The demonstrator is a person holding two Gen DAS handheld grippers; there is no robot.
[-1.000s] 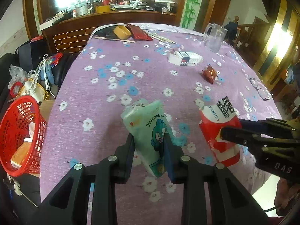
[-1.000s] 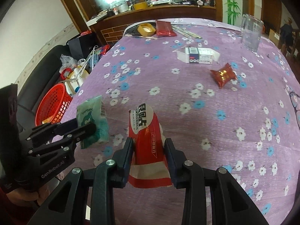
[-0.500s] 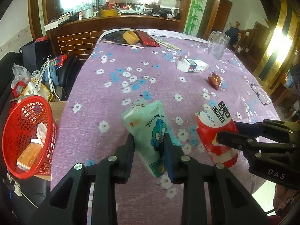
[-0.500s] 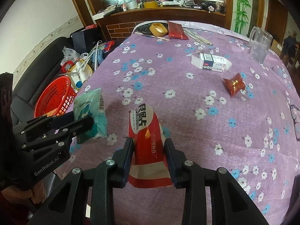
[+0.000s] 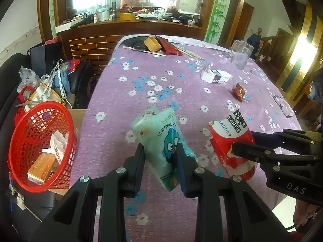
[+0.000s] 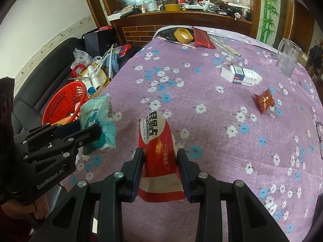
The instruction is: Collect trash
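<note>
My left gripper (image 5: 160, 151) is shut on a pale green tissue pack (image 5: 159, 139) and holds it above the near edge of the purple flowered table (image 5: 157, 76). My right gripper (image 6: 160, 157) is shut on a red and white carton (image 6: 158, 147). The two grippers are side by side; the right one shows in the left wrist view (image 5: 240, 148), the left one in the right wrist view (image 6: 90, 131). A red mesh basket (image 5: 38, 147) with paper and a box inside stands to the left, below table level. A small red wrapper (image 5: 238, 91) and a white box (image 5: 217, 76) lie on the table.
A glass mug (image 5: 241, 55), tape roll (image 5: 152, 43), red pouch (image 5: 169, 47) and chopsticks lie at the far end. Glasses (image 5: 283, 105) lie at the right edge. A black sofa with clutter (image 5: 44, 84) stands left, and a wooden counter (image 5: 129, 26) behind.
Both grippers have risen and pulled back from the table with their loads still held. The red basket has come more into view on the left.
</note>
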